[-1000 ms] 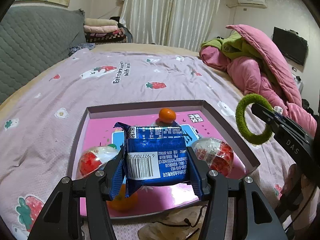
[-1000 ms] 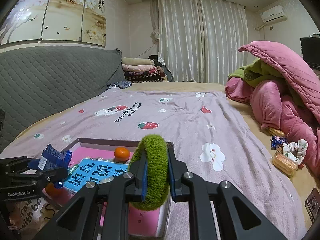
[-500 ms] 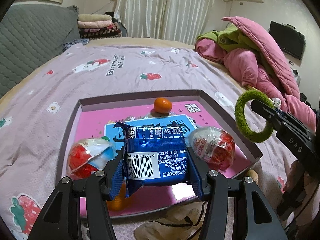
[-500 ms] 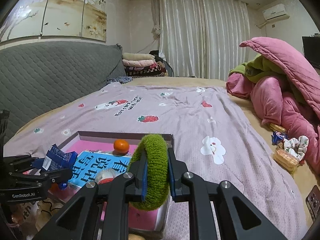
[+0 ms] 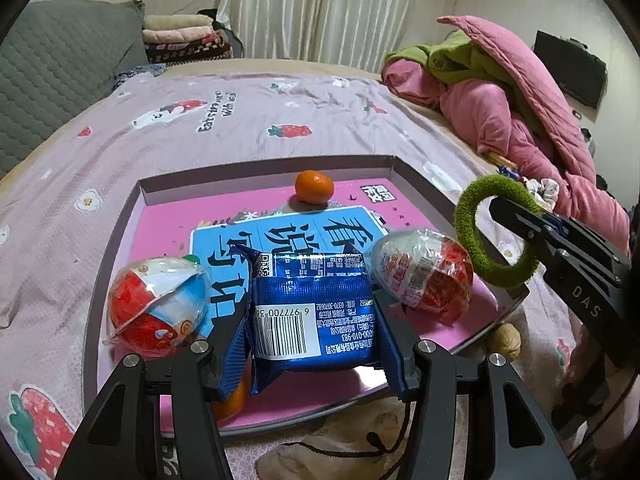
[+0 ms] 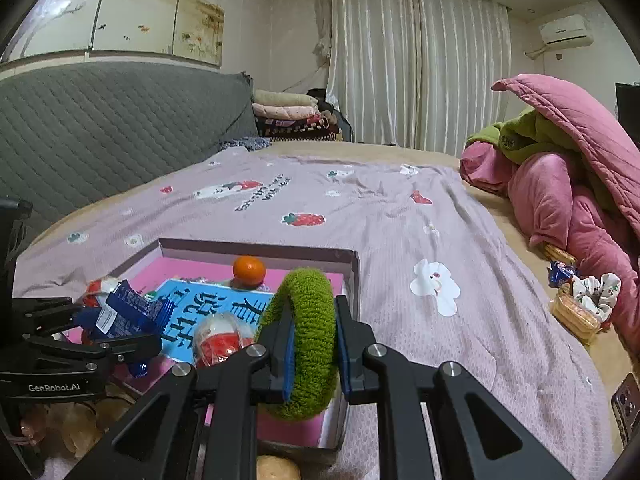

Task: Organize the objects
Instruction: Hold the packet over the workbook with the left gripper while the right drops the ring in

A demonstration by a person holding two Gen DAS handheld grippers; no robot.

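Blue foil, barcode side up, is what the left gripper [image 5: 314, 330] clamps: a snack packet [image 5: 312, 308] pinched by its two side edges and held just above the near half of a shallow pink box lid [image 5: 264, 168] that lies on the bed [image 5: 248, 120]. Inside the lid, a wrapped red-and-white egg toy [image 5: 158, 308] sits just left of the packet and a second wrapped egg [image 5: 422, 270] just right of it, both on a blue printed panel with large characters. A small orange [image 5: 314, 187] rests near the lid's far wall, and part of another orange [image 5: 232, 398] shows under the left gripper's finger. The right gripper [image 6: 312, 340] is closed tight on a fuzzy green ring [image 6: 306, 344], held upright over the lid's right-hand corner. Against the lid's near edge outside lies a walnut [image 5: 505, 340]. Well to the right on the bedspread are a small basket with patterned cloth [image 6: 586, 306] and a heap of pink quilt [image 6: 576, 184].
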